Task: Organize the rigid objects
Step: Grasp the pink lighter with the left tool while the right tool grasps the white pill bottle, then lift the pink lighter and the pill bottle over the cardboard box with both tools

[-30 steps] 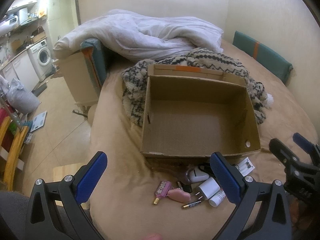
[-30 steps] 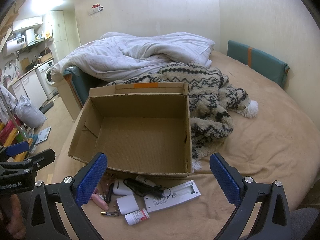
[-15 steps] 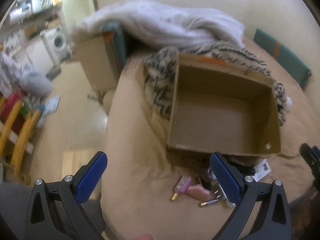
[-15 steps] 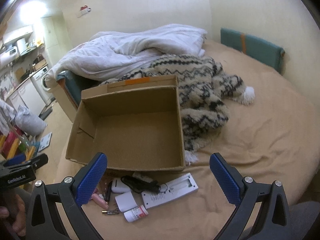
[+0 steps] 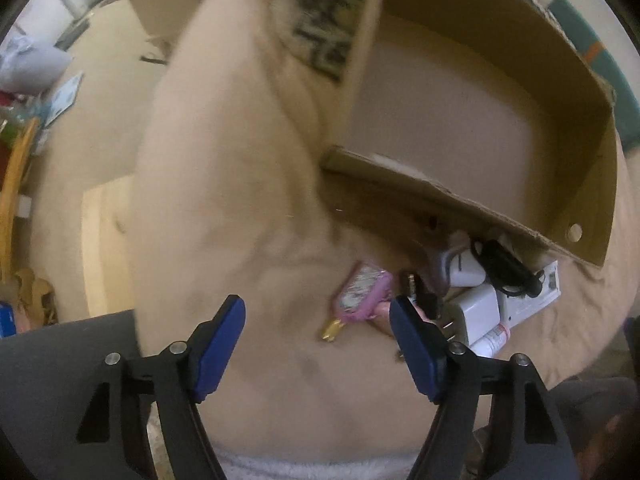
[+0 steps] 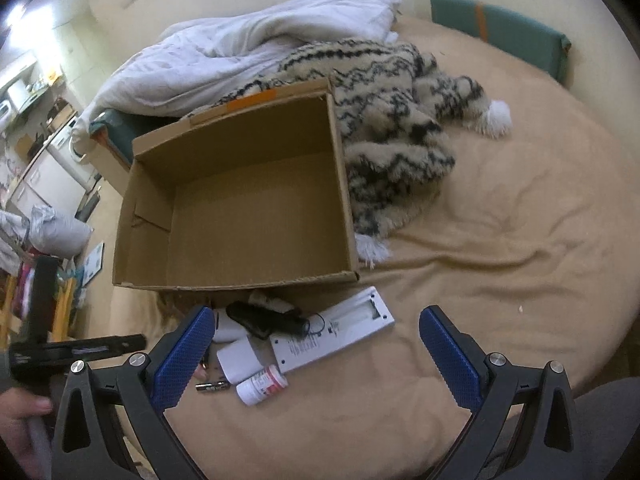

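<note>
Two hand-held grippers, jaws apart and holding nothing, hover over small items heaped on a bed beside an open cardboard box (image 6: 244, 200).

Only the left hand-held gripper (image 5: 316, 344) view shows a pink case (image 5: 362, 294) with a gold tip; the right hand-held gripper (image 6: 316, 356) view alone takes in the white duvet (image 6: 240, 48) and patterned blanket (image 6: 396, 128). White charger (image 6: 240, 360), pill bottle (image 6: 262, 389), black cable (image 6: 268, 320) and long white remote (image 6: 332, 334) lie touching along the box's near wall on the tan bedspread (image 6: 500, 248).
</note>
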`<state>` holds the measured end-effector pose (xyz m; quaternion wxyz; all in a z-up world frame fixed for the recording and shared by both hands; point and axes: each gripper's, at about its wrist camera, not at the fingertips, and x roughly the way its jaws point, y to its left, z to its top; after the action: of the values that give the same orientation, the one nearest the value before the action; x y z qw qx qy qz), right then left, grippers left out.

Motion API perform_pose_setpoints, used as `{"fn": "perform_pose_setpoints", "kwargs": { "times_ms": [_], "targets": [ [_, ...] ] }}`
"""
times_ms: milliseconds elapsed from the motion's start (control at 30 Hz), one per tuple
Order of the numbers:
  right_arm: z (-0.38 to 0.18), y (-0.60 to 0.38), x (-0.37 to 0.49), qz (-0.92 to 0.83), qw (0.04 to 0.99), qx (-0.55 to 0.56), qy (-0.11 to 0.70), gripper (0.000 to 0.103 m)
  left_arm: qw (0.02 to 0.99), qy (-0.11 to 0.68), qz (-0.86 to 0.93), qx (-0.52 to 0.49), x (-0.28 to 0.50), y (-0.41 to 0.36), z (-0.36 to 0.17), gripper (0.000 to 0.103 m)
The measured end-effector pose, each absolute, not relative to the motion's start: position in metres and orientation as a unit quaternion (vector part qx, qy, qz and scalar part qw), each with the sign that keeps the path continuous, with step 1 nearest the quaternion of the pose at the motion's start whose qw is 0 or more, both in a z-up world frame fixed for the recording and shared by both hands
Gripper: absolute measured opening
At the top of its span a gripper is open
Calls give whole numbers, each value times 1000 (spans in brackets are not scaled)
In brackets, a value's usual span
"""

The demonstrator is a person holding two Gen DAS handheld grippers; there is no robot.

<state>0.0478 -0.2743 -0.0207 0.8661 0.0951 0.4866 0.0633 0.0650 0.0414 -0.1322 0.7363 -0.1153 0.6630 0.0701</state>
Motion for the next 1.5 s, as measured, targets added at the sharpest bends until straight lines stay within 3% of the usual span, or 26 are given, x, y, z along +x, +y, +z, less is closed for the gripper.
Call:
{"fn": "perform_pose_setpoints", "kwargs": {
  "times_ms": [100,467,533,567,767,867,933,1133,1200,1233,1500],
  "targets": [
    [-22,-277,48,61,865,99,489,103,731,671,68,-101,74,31,-145,62],
    [-26,-272,51,68,859,88,500,103,707,700,61,-81,90,14,-188,53],
    [-28,-272,52,71,856,88,504,103,712,694,68,-76,91,13,-186,30],
    [-30,-272,52,73,853,89,509,103,714,693,70,-75,90,12,-185,23],
    [-63,-254,63,128,790,83,593,101,718,683,101,-85,88,30,-175,23],
    [-93,-232,65,178,727,76,659,81,722,675,120,-95,84,39,-166,23],
    [-105,-218,64,190,708,52,679,78,723,671,129,-99,84,45,-167,23],
    [-122,-176,60,205,701,-66,680,71,728,663,141,-102,83,49,-154,23],
    [-131,-169,60,207,691,-77,688,56,730,661,143,-99,78,43,-144,23],
    [-135,-166,59,205,689,-83,690,54,731,660,143,-99,77,45,-145,23],
    [-139,-164,54,193,702,-81,680,51,735,658,136,-90,67,42,-139,23]
  ]
}}
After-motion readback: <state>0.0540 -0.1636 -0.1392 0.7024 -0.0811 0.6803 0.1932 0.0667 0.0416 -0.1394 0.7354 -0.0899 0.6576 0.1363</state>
